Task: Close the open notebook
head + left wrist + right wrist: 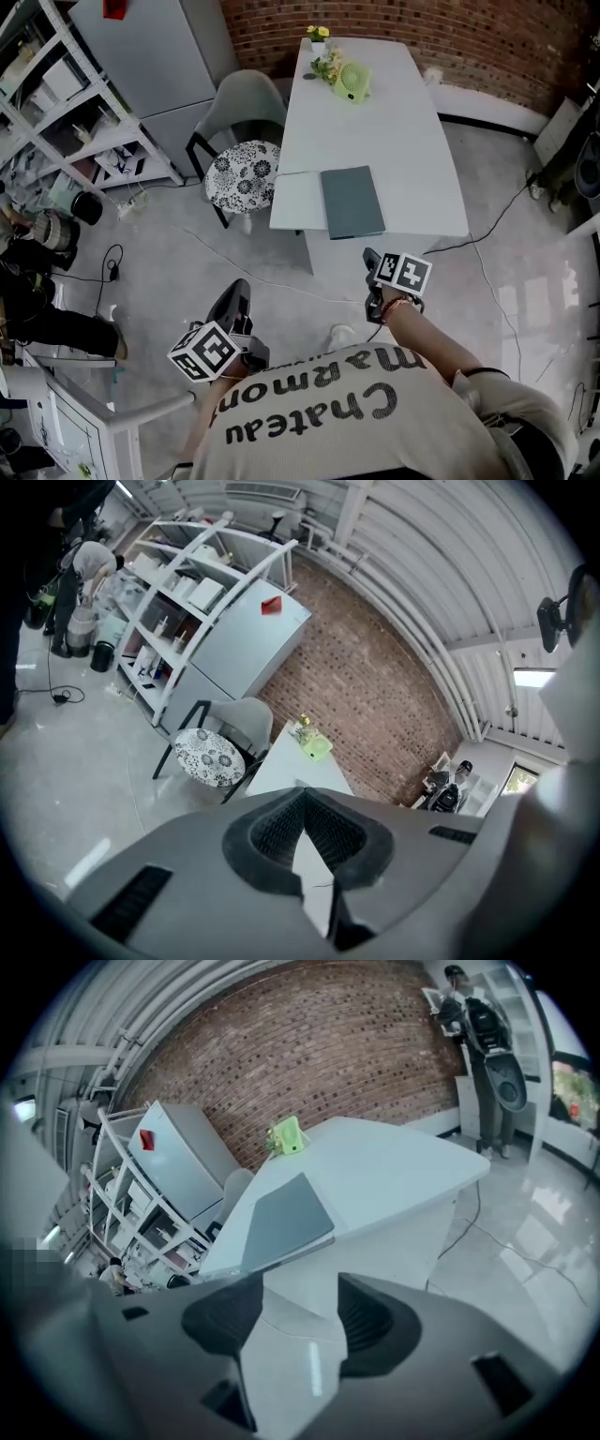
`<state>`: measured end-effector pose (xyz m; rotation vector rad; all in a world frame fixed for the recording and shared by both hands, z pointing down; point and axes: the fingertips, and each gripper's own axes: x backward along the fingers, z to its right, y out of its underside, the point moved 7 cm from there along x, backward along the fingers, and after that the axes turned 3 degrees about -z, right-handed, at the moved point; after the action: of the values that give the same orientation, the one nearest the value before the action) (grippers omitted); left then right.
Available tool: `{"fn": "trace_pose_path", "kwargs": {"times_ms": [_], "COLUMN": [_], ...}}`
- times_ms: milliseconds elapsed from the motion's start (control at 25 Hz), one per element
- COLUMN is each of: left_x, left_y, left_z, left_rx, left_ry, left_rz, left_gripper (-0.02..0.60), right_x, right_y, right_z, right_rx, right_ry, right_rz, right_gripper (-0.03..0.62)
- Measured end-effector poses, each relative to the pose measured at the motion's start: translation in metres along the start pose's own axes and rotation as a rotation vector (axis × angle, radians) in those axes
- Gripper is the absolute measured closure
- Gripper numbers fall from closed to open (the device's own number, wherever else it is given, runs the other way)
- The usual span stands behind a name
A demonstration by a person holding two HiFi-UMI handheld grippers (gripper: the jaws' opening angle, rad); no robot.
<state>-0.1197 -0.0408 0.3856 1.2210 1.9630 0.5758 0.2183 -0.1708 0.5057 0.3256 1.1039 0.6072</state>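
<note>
The smooth white worktop (375, 122) is looking satin, the flat grey-green notebook (352, 202) is showing a matt cover, the grey floor (553, 281) is gleaming, and the red brick wall (487, 37) is looking rough.

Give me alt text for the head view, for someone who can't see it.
Seen from above, a grey notebook lies cover-up near the front edge of a white table. A person holds the left gripper and the right gripper short of the table, touching nothing.

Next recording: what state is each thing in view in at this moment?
Notebook: closed, grey cover up, flat on the white table.
Left gripper: shut, nothing between its jaws.
Right gripper: open, nothing between its jaws.
Green desk fan: upright; running or not, cannot tell.
</note>
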Motion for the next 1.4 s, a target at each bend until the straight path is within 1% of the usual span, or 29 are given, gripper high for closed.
{"fn": "trace_pose_path", "kwargs": {"times_ms": [120, 240, 280, 520, 640, 760, 880, 1000, 1120, 1200, 1400], "left_x": [0.012, 0.024, 0.029, 0.058, 0.072, 0.087, 0.099, 0.11, 0.119, 0.123, 0.134], "left_y": [0.006, 0.008, 0.008, 0.014, 0.015, 0.013, 0.012, 0.013, 0.014, 0.015, 0.018], "left_z": [0.003, 0.006, 0.006, 0.006, 0.006, 0.007, 0.005, 0.003, 0.0, -0.003, -0.006], "left_rx": [-0.003, -0.018, -0.022, -0.027, -0.04, -0.061, -0.08, -0.101, -0.099, -0.085, -0.096], "left_ry": [0.02, 0.047, 0.056, 0.088, 0.099, 0.108, 0.114, 0.118, 0.132, 0.145, 0.156], "left_rz": [-0.008, -0.017, -0.016, -0.005, -0.003, 0.006, 0.02, 0.033, 0.037, 0.033, 0.027], "left_gripper": [0.58, 0.58, 0.58, 0.58, 0.58, 0.58, 0.58, 0.58, 0.58, 0.58, 0.58], "right_x": [0.02, 0.037, 0.043, 0.076, 0.093, 0.111, 0.129, 0.146, 0.158, 0.161, 0.163], "right_y": [0.018, 0.034, 0.038, 0.052, 0.06, 0.067, 0.071, 0.075, 0.08, 0.087, 0.106], "right_z": [-0.021, -0.046, -0.055, -0.094, -0.113, -0.131, -0.147, -0.16, -0.17, -0.172, -0.17], "right_rx": [0.005, 0.016, 0.024, 0.043, 0.04, 0.039, 0.066, 0.153, 0.252, 0.292, 0.307], "right_ry": [-0.052, -0.126, -0.152, -0.262, -0.325, -0.419, -0.498, -0.51, -0.476, -0.452, -0.418], "right_rz": [-0.003, -0.01, -0.006, 0.056, 0.07, 0.099, 0.164, 0.254, 0.321, 0.331, 0.295], "right_gripper": [0.37, 0.445, 0.47, 0.539, 0.591, 0.591, 0.591, 0.591, 0.591, 0.591, 0.591]}}
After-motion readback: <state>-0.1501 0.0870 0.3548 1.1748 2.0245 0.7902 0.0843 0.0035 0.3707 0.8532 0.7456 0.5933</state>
